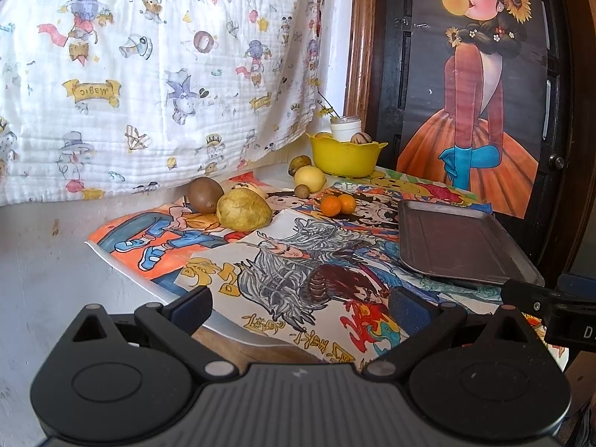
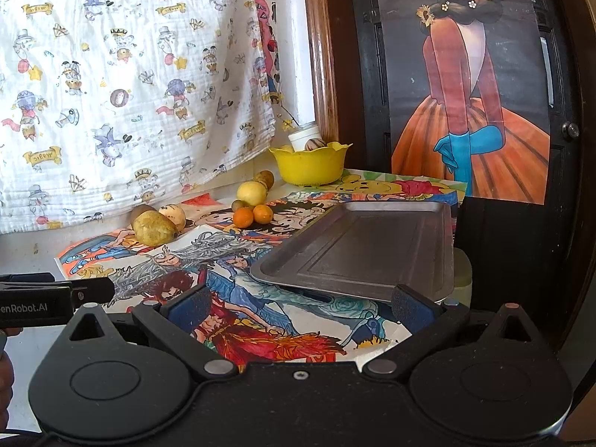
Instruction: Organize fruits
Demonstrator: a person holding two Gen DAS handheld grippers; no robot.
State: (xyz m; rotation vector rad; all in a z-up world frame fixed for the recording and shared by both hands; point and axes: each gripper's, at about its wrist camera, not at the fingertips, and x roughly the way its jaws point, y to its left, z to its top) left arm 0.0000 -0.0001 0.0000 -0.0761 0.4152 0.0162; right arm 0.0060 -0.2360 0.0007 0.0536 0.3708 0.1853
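While the tray (image 2: 357, 249) sits bare at centre right of the right wrist view, I'd call the job barely begun: nothing on it, and nearly all the fruit is loose on the drawings (image 1: 283, 260). The yellow bowl (image 1: 344, 158), upper middle of the left wrist frame, shows a striped fruit (image 1: 361, 137) above its rim beside a white jar (image 1: 345, 126); whether that counts as sorted I can't tell.

Left to handle, by my read:
- mango (image 1: 244, 209), centre left, with a brown fruit (image 1: 205, 194) touching behind it and a pale one (image 2: 173, 216) just beside
- two oranges (image 1: 337, 204) touching each other, mid frame
- lemon (image 1: 309, 177) near the bowl, a small brown fruit (image 1: 301, 190) at its foot, another greenish one (image 1: 300, 164) behind

Mango long axis runs roughly left-right in the left wrist frame, narrow end pointing right, toward the tray. Tray long axis runs from lower frame up toward the bowl, tilted a bit left in the left wrist view. Its near edge looks raised off the paper.

Left gripper (image 1: 298, 309): fingers spread wide, nothing between them, hovering over the near table edge at bottom of frame. Right gripper (image 2: 298, 309): likewise spread and empty, just short of the tray's near edge. Both well apart from any fruit.
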